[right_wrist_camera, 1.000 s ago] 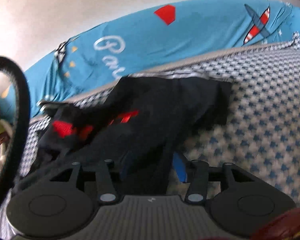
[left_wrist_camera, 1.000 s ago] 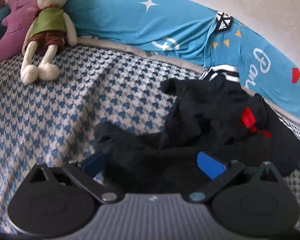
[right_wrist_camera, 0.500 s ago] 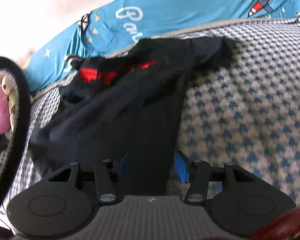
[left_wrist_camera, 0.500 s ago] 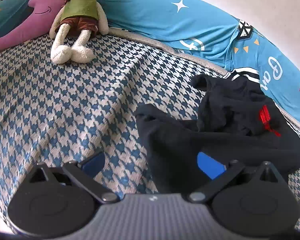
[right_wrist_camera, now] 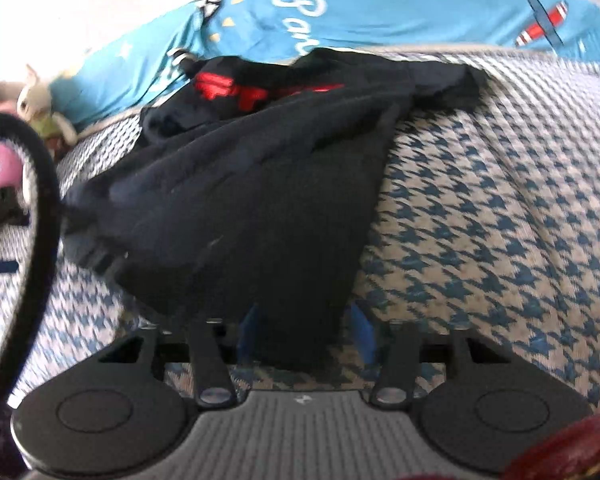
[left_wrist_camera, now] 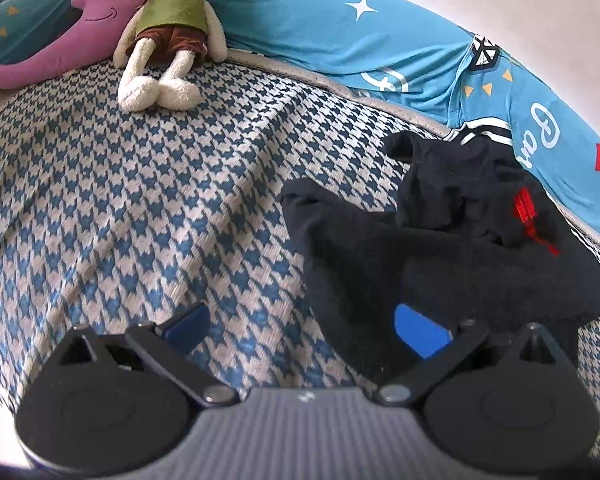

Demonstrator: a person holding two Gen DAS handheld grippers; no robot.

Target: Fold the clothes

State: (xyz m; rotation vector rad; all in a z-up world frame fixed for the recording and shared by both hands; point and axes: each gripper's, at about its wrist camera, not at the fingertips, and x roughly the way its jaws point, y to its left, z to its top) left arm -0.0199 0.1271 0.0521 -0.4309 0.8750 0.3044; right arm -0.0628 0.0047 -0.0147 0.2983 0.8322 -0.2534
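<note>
- Spreading comes first: the black garment lies crumpled on the houndstooth bed cover, toward the bed's far edge where the blue bolster runs, so I judge the step in hand to be pulling it flat before any fold.
- The right gripper has its jaws narrowly parted around a hanging strip of the black cloth; whether the blue pads truly pinch it I cannot tell, as the view is blurred.
- The left gripper has its jaws spread wide and holds nothing; its right pad sits over the garment's near edge, its left pad over bare cover.
- To do this well, the left jaws should close on the near hem, well apart from the right grip, and both should draw outward and toward the bed's near edge, low over the cover, so the fabric slides flat instead of bunching.
- The red print sits buried in the folds near the far edge; it can serve as a guide to which side faces up once the cloth opens.
- The stuffed rabbit and purple plush rest at the far left corner, well apart from the work.
- Compared with a second ago, the left gripper has released: the black cloth then filled the gap between its jaws, and now houndstooth shows there.
- The garment has shifted rightward in the left view, and the rabbit appears further toward the centre.
- In the right view the garment now drapes closer and fills more of the frame.
</note>
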